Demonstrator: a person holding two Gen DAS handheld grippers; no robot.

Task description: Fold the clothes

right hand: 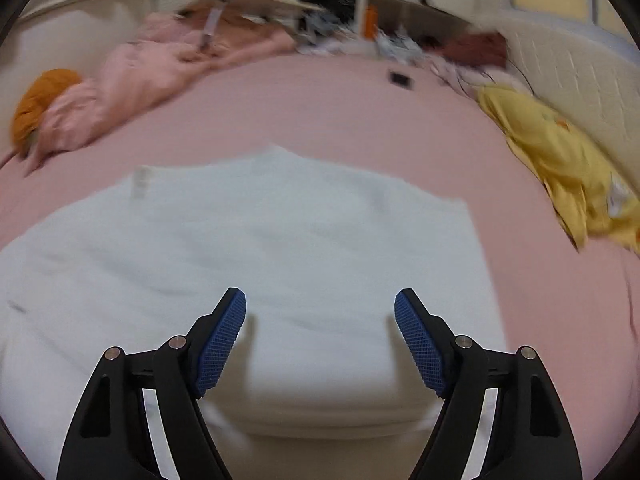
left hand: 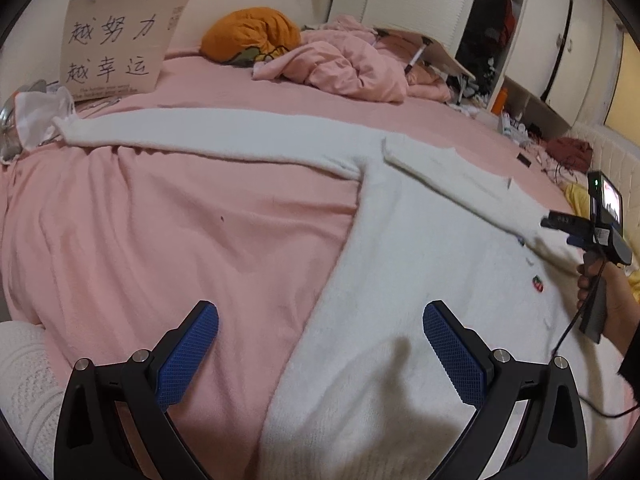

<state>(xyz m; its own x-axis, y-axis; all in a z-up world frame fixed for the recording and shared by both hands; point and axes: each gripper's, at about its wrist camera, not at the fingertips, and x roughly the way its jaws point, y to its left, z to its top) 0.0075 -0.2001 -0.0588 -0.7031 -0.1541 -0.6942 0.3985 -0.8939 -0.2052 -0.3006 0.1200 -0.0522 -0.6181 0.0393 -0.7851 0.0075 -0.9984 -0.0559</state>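
A white knit sweater lies flat on the pink bed sheet. One sleeve stretches out to the far left; the other sleeve lies folded across the body. My left gripper is open and empty, low over the sweater's left edge. My right gripper shows at the far right of the left wrist view, over the sweater near the folded sleeve. In the blurred right wrist view the right gripper is open and empty just above the sweater.
A cardboard sign, an orange cushion and a crumpled pink blanket lie at the far side of the bed. A yellow garment and a small dark object lie on the right. A white knit item is at the lower left.
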